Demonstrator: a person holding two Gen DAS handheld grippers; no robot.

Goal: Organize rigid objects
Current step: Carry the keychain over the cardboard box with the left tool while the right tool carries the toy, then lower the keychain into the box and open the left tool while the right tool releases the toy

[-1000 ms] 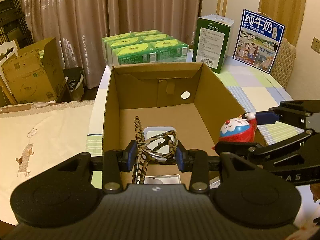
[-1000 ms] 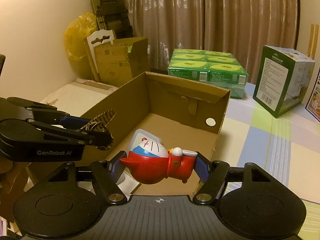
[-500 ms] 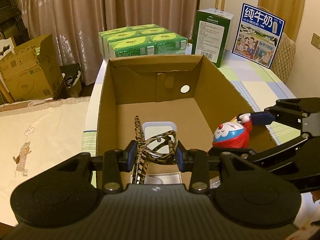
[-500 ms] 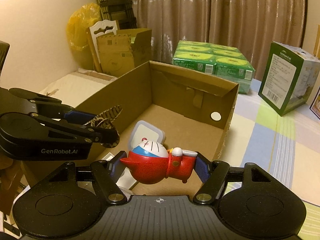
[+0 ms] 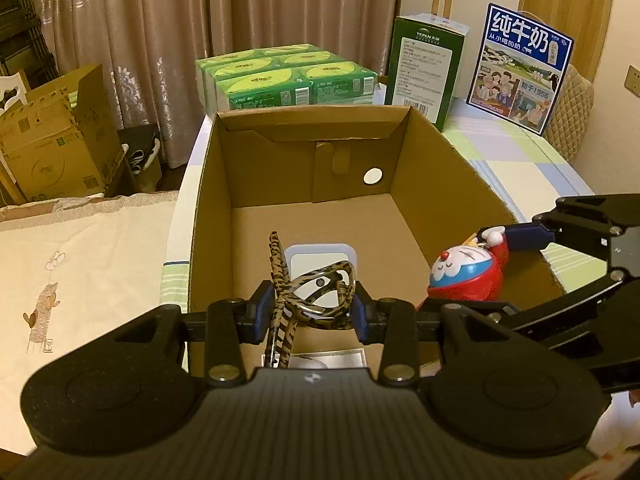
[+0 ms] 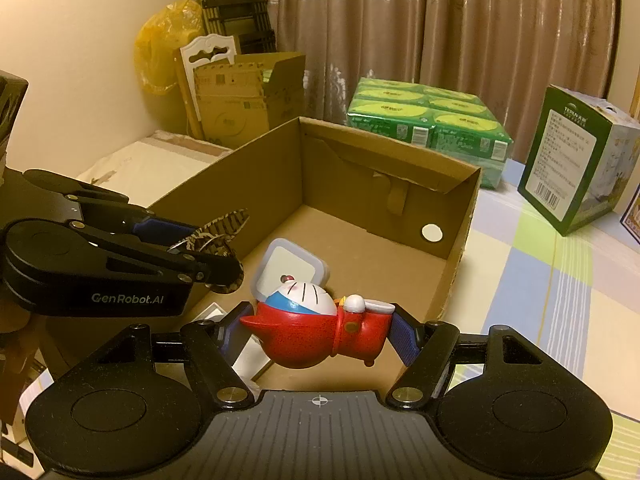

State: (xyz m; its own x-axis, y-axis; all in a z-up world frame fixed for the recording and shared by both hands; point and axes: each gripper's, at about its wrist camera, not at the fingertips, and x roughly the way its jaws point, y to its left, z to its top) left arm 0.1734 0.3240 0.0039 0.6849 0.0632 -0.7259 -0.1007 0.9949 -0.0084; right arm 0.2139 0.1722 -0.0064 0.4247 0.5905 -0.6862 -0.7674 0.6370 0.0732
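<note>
My left gripper [image 5: 310, 312] is shut on a leopard-print hair clip [image 5: 316, 296] and holds it over the near end of an open cardboard box [image 5: 212, 200]. My right gripper [image 6: 320, 332] is shut on a red and blue Doraemon figure [image 6: 316, 328], held over the box's near right part; the figure also shows in the left wrist view [image 5: 468, 272]. A white lidded container [image 5: 322, 258] lies on the box floor. White flat items [image 5: 332, 358] lie at the box's near end, partly hidden.
Green tissue packs [image 5: 280, 76], a green carton [image 5: 426, 64] and a blue milk box [image 5: 520, 68] stand behind the cardboard box on the checked tablecloth [image 5: 520, 160]. Cardboard boxes [image 5: 52, 140] stand on the floor at left. A cream cloth [image 5: 80, 260] lies left.
Both grippers have moved forward and lower over the box with their objects still held. The Doraemon figure has come in over the box's right wall.
</note>
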